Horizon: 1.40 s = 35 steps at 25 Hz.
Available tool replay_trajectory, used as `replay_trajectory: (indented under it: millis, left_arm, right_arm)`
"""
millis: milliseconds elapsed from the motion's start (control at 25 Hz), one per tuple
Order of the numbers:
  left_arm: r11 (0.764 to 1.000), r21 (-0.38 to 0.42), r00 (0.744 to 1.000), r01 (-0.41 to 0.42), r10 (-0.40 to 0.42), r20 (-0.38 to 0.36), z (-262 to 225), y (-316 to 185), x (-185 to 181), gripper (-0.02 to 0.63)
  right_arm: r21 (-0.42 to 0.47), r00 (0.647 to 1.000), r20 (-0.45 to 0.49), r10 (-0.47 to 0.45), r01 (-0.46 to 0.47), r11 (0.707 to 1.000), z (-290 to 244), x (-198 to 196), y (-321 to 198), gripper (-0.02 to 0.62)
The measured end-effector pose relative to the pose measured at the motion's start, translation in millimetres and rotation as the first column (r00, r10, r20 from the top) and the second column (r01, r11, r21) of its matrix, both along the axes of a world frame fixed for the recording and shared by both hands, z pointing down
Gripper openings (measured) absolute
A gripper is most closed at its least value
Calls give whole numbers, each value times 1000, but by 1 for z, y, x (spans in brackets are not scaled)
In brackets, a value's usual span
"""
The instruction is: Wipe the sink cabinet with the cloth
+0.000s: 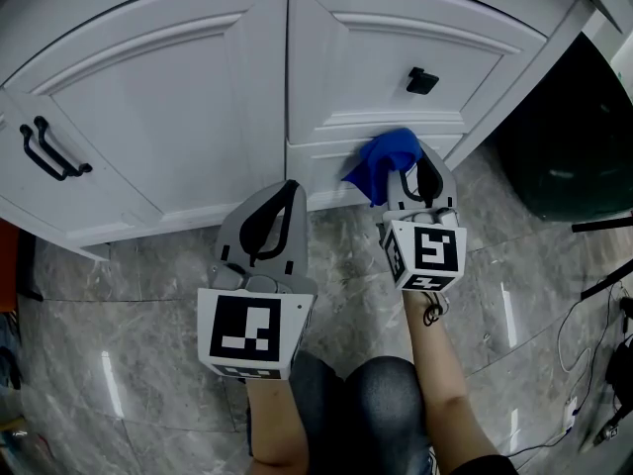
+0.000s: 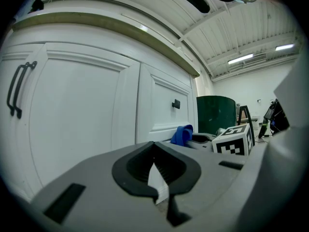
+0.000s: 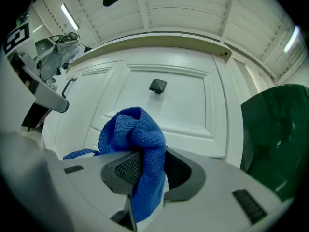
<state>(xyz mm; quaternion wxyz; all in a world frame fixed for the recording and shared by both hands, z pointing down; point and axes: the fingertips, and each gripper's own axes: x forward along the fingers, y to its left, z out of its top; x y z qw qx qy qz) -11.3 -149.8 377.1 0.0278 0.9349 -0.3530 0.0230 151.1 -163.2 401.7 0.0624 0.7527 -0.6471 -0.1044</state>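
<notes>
Against the sink cabinet (image 1: 168, 107) foot: the cloth (image 3: 140, 144) is held bunched near the lower rail; contact cannot be told.
Right tongs (image 3: 145, 170): clamped on the cloth's fold.
Left tongs (image 2: 155, 168): closed, nothing held.
Handling: judged soft, light, limp; best pinched at a thick fold.

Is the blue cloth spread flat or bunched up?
Bunched: the blue cloth is crumpled into a wad, pinched in the right gripper.

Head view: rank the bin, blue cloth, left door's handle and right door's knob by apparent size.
1. Dark bin, though partly cropped by the frame.
2. Blue cloth.
3. Black handle, about as long as the cloth but much thinner.
4. Black knob, smallest.
</notes>
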Motion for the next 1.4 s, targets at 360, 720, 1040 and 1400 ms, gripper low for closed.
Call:
replay_trajectory:
  millis: [360, 720, 1040, 1400]
  left_arm:
    - [1000, 3, 1000, -8, 8, 8, 2, 1, 5, 0]
    - [1000, 1, 1000, -16, 15, 14, 3, 2, 10, 0]
    - [1000, 4, 999, -22, 22, 31, 6, 2, 17, 0]
    - [999, 8, 996, -41, 41, 75, 13, 4, 28, 0]
  right_arm:
    - [9, 999, 15, 30, -30, 999, 1, 14, 4, 116]
    - [18, 996, 53, 65, -66, 998, 3, 35, 9, 115]
    - [25, 990, 96, 101, -104, 994, 6, 58, 16, 115]
    - [32, 986, 105, 129, -133, 991, 8, 80, 21, 115]
